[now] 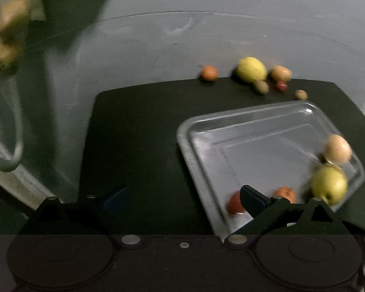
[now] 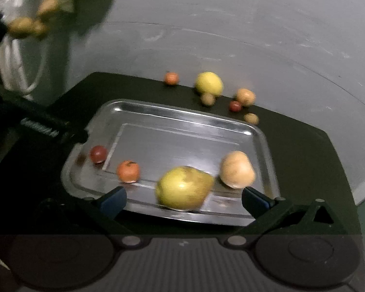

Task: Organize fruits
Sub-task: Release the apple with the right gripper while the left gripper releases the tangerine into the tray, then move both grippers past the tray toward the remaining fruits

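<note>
Blurred view: metal tray [image 1: 202, 131] holds what look like 4 fruits [image 1: 329, 185].

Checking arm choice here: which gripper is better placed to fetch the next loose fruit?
Probably right. The right gripper is open and faces the loose fruits straight across the tray. The left gripper, also open, sits off the tray's left side.

4 fruits [image 2: 183, 188] in tray [image 2: 182, 119]; 6 fruits [image 2: 208, 83] beyond.

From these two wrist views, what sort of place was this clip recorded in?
Probably a makeshift tabletop setup rather than a kitchen: a black table against a bare grey wall, a metal tray holding fruit, and a plastic bag hanging at the left.
</note>
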